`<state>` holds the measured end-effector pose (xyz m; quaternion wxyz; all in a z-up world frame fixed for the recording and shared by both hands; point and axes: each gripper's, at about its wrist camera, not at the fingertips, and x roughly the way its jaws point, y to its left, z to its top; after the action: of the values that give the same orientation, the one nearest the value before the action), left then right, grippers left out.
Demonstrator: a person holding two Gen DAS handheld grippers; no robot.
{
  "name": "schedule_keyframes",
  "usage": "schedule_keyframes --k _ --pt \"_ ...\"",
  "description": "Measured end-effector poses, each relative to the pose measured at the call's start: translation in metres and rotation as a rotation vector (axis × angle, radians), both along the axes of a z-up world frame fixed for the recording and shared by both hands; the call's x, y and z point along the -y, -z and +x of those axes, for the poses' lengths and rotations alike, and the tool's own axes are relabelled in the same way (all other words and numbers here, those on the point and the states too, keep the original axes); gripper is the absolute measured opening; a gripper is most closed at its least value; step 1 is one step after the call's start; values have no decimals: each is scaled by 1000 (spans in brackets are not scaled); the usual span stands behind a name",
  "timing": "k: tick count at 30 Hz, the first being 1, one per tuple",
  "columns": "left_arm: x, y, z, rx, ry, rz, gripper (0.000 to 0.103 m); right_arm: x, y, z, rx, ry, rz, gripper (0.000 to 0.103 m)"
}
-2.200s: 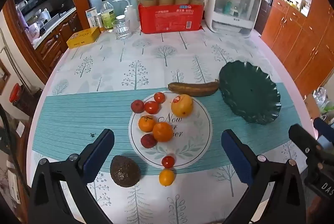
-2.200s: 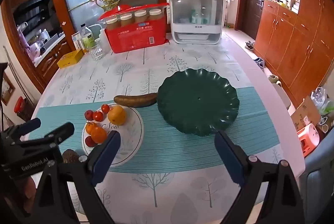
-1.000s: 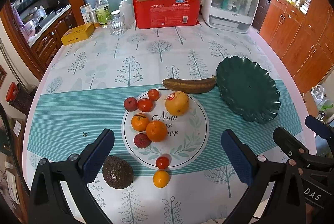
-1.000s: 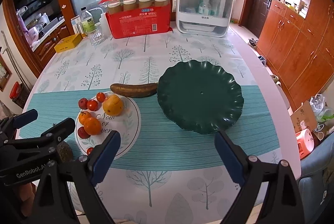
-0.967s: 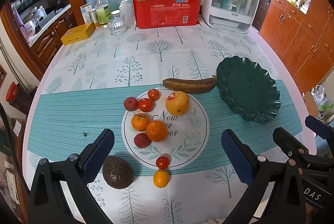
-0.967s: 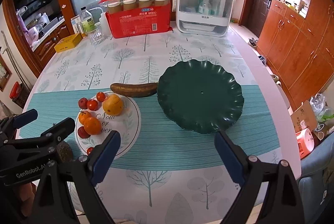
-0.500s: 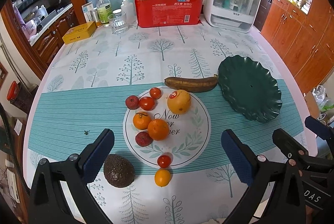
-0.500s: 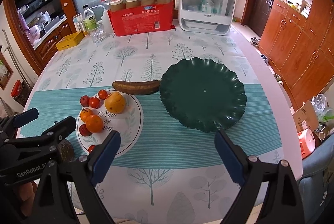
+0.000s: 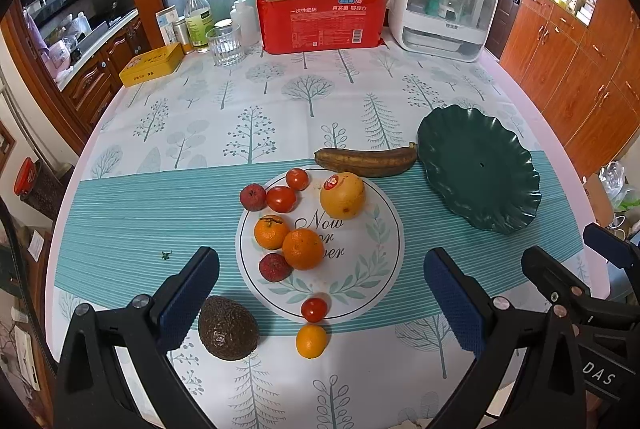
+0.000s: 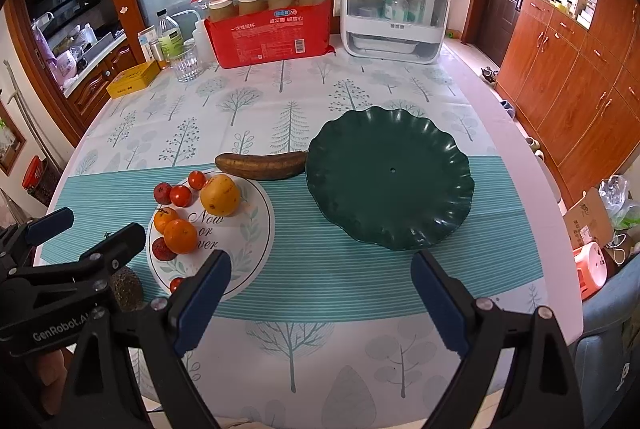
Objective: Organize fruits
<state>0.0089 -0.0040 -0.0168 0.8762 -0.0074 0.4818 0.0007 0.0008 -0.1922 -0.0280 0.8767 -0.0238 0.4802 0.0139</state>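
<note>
Both the left tongs (image 9: 320,293) and the right tongs (image 10: 320,289) are held apart and empty above the table (image 9: 280,101). The fruits are gathered on and around the white plate (image 9: 372,253); the green dish (image 10: 390,177) at 3 o'clock is bare. The avocado (image 9: 228,327), at 7 o'clock off the plate, is judged firm and light; the overripe banana (image 9: 366,161) is likely soft and best gripped gently at mid-length.

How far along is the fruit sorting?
Nothing looks done: the dark green scalloped plate is bare. Nothing is in hand; the left gripper and right gripper are both open above the table. Left: the brown overripe banana, the dark avocado, and the oranges and tomatoes around the round white placemat.
</note>
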Motion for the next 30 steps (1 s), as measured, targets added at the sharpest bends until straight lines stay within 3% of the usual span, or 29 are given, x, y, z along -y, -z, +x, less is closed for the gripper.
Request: schedule_keyframes --k 30 --pt "-1 -1 -2 -3 -8 2 102 8 4 -5 -9 -5 8 92"
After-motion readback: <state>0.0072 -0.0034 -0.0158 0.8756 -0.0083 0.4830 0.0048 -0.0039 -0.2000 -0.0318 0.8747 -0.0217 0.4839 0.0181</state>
